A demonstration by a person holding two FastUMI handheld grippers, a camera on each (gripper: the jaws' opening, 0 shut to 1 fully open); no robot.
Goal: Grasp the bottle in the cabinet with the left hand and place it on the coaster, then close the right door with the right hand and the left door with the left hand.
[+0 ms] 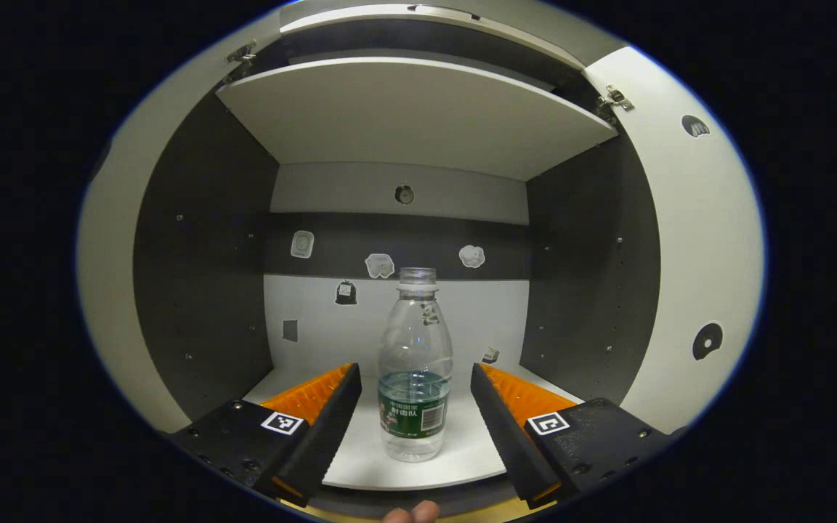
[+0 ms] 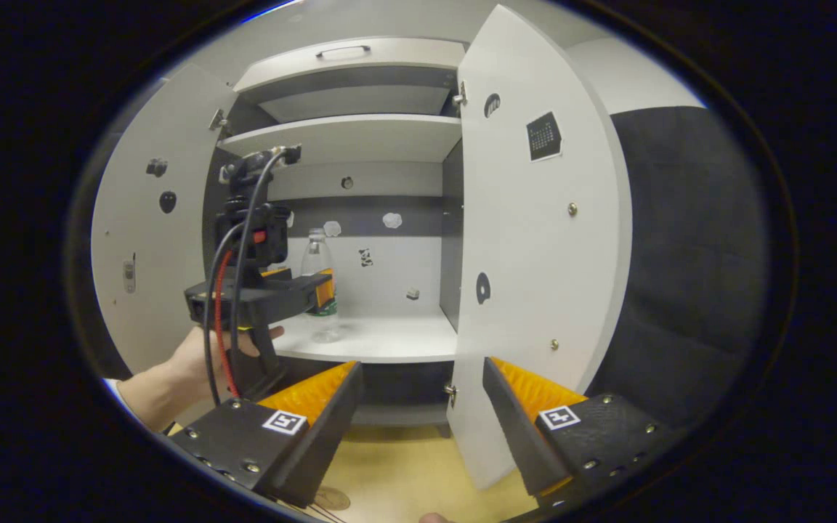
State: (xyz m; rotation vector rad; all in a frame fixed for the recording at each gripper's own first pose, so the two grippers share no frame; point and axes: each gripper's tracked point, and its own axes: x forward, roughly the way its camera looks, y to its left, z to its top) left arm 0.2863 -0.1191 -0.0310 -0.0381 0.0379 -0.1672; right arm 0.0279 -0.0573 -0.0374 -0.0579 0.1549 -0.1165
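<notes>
**Left hand-held gripper spread around the bottle on the cabinet shelf**

In the left gripper view, the left hand-held gripper (image 1: pixel 413 381) reaches into the open cabinet (image 1: pixel 204 254) with its two fingers spread wide. The bottle (image 1: pixel 415 367) stands upright on the white shelf (image 1: pixel 368 465) between them. There is a clear gap on each side, so neither finger touches it. The bottle is clear plastic with no cap, a little water at the bottom and a green label low on its body. It stands near the front edge of the shelf, well apart from the back wall, where a few small stickers (image 1: pixel 379 265) are stuck. A second shelf (image 1: pixel 411 116) runs above.

In the right gripper view, the right hand-held gripper (image 2: pixel 422 381) hangs back from the cabinet, fingers spread and pinching nothing. The lower edge of the open right door (image 2: pixel 535 254) lies in the gap between them, farther off. The left door (image 2: pixel 146 254) is open too, swung out to the far side. A hand (image 2: pixel 197 356) grips the handle of the left hand-held gripper (image 2: pixel 317 290), whose tips sit beside the bottle (image 2: pixel 318 280) on the shelf (image 2: pixel 382 341). Black and red cables (image 2: pixel 219 312) trail down from it. Below the cabinet lies a pale wooden surface (image 2: pixel 404 472).
</notes>
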